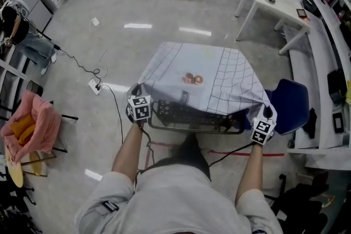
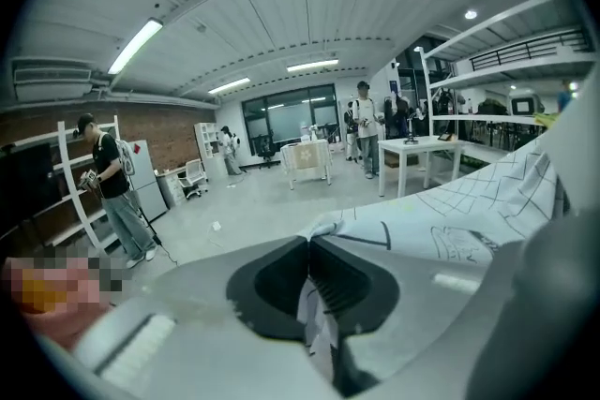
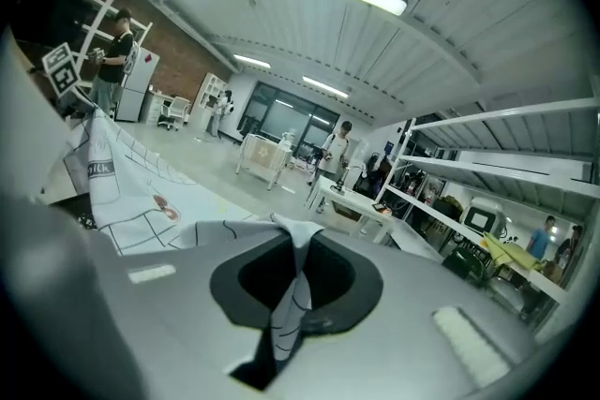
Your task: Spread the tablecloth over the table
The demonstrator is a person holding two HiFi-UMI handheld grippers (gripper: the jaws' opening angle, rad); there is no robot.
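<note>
Head view: the left gripper (image 1: pixel 139 108) pinches the tablecloth (image 1: pixel 208 71) by its near corner at eight o'clock; the cloth drapes the table (image 1: pixel 186 127), reaching toward twelve; the right gripper (image 1: pixel 262 130) clamps the four o'clock corner.

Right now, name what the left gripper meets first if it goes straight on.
The left gripper, shut on a corner of the tablecloth, points past it over open floor; the way looks free, though depth is unclear.

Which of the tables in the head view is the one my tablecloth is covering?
The near table with the dark frame, between the left gripper and right gripper, under the grid-pattern tablecloth. The white table at right stands apart, uncovered.
</note>
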